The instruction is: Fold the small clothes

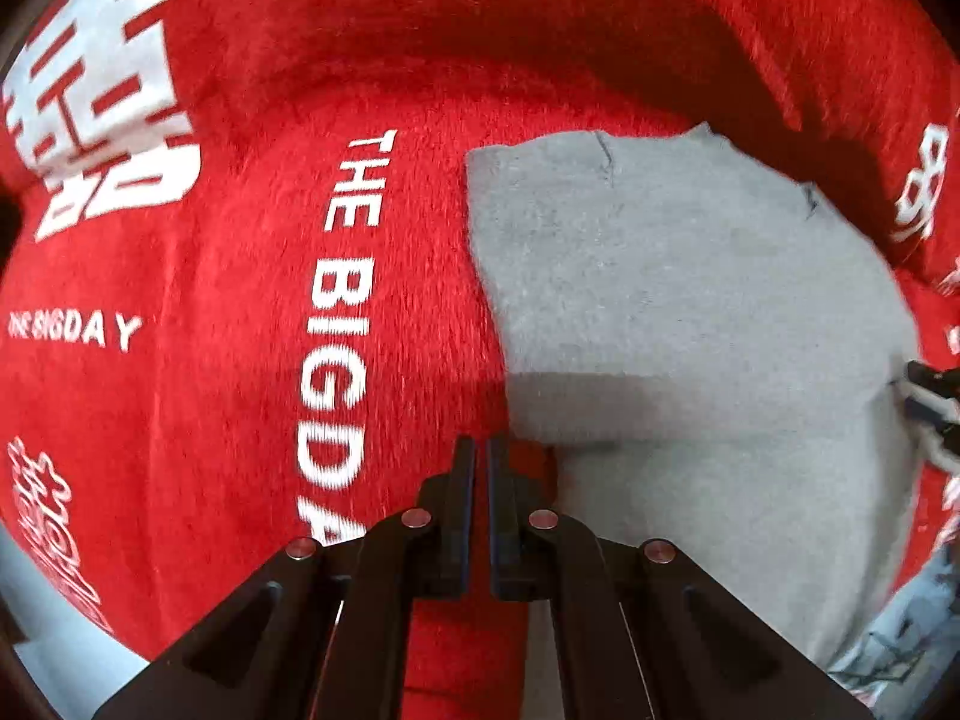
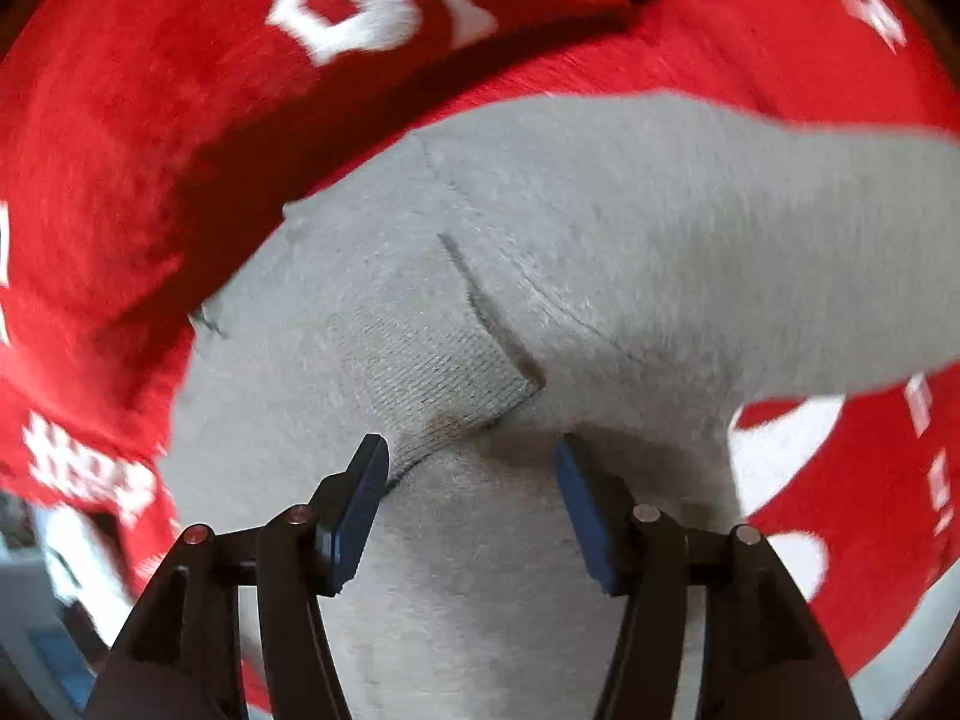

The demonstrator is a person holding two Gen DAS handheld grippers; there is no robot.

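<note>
In the left wrist view, a red fleece blanket (image 1: 252, 360) printed with white "THE BIGDAY" lettering fills the left of the frame. At bottom centre the left gripper (image 1: 480, 450) has its fingers pressed together, with nothing visibly between them, over the red pile beside the edge of a grey knit garment (image 1: 690, 300) spread across the right half. In the right wrist view, the garment fills the centre, and the right gripper (image 2: 471, 450) is spread wide above a folded seam.
</note>
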